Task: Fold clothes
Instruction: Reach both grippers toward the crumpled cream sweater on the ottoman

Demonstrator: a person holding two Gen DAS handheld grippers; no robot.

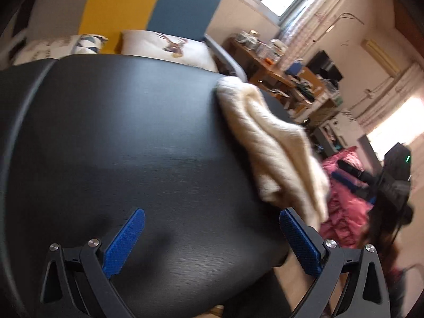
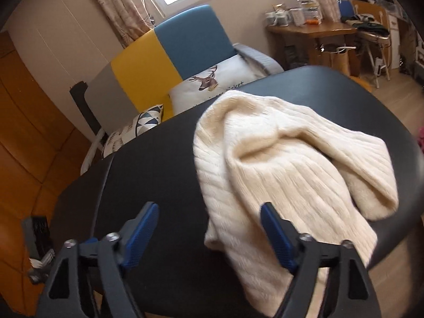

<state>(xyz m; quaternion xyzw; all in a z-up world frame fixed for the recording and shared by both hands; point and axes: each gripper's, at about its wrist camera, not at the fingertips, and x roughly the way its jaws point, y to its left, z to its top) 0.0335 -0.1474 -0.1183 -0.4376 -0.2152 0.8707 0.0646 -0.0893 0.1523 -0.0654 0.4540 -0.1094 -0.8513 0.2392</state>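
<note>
My left camera looked low and close across the black table (image 1: pixel 132 132), toward the sofa (image 1: pixel 182 5). My right camera sat higher, angled down. Both views shared table, cream sweater (image 2: pixel 278 159) and sofa.

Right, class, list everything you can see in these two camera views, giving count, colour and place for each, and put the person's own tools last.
Cream ribbed knit sweater: one, cream, bunched on the table's right side, one end hanging over the near edge.
Black rounded table: one, black, fills the foreground.
Yellow, blue and grey sofa: one, behind the table.
White deer-print cushion: one, white, on the sofa.
Triangle-pattern cushion: one, blue and white, on the sofa, left of the deer cushion.
Wooden side table: one, brown, cluttered, by the window.
Pink padded garment: one, pink, beyond the table's right edge.
Left tool: one, black with blue pads, open over bare table.
Right tool: one, black with blue pads, open, at the sweater's near end.
</note>
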